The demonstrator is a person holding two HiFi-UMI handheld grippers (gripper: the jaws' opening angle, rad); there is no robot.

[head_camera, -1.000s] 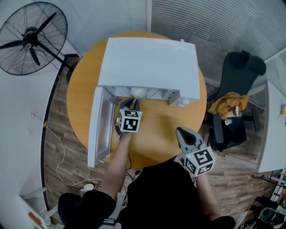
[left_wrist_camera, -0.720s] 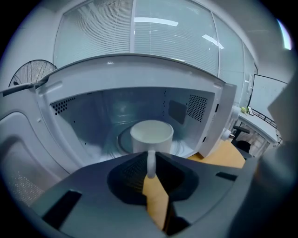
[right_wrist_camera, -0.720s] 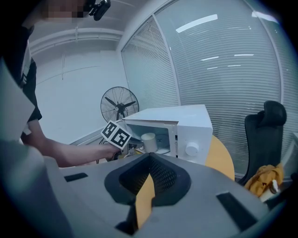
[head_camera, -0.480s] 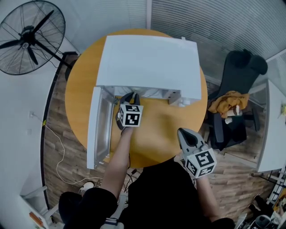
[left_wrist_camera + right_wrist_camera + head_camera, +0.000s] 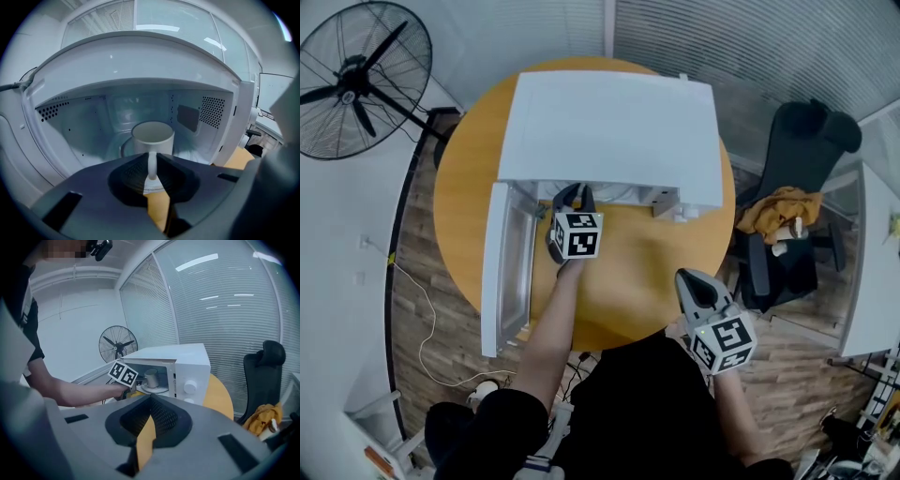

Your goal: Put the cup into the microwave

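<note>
**White cup held by its handle inside the open microwave**

The cup (image 5: 152, 136) is a plain, matte white mug with straight sides and a round, open mouth, standing upright. Its thin loop handle (image 5: 152, 169) points straight back at the left tongs (image 5: 152, 159), which are closed on it, one pad pressing each side. The cup's body lies just ahead of the tong tips, inside the white microwave (image 5: 609, 122), over the glass turntable (image 5: 123, 146). Whether its base touches the turntable cannot be told.

Around the left tongs, the oven cavity is pale and glossy. Dotted vent holes (image 5: 212, 111) show on the wall to their right, and smaller ones on the wall to their left. The microwave door (image 5: 506, 272) hangs open to the left of these tongs. Beneath them is the round orange desk (image 5: 628, 272).

The right tongs (image 5: 150, 398) are closed and hold nothing; only a sliver of desk shows behind their tips. They hover low over the near edge of the desk, well apart from the cup. From them the cup sits ahead and slightly left, inside the cavity, with the microwave's white knob (image 5: 189, 387) to its right.

The only printed marks are bold black-and-white square markers on the left cube (image 5: 578, 234) and the right cube (image 5: 727, 339), fixed to the backs of the tongs.
</note>
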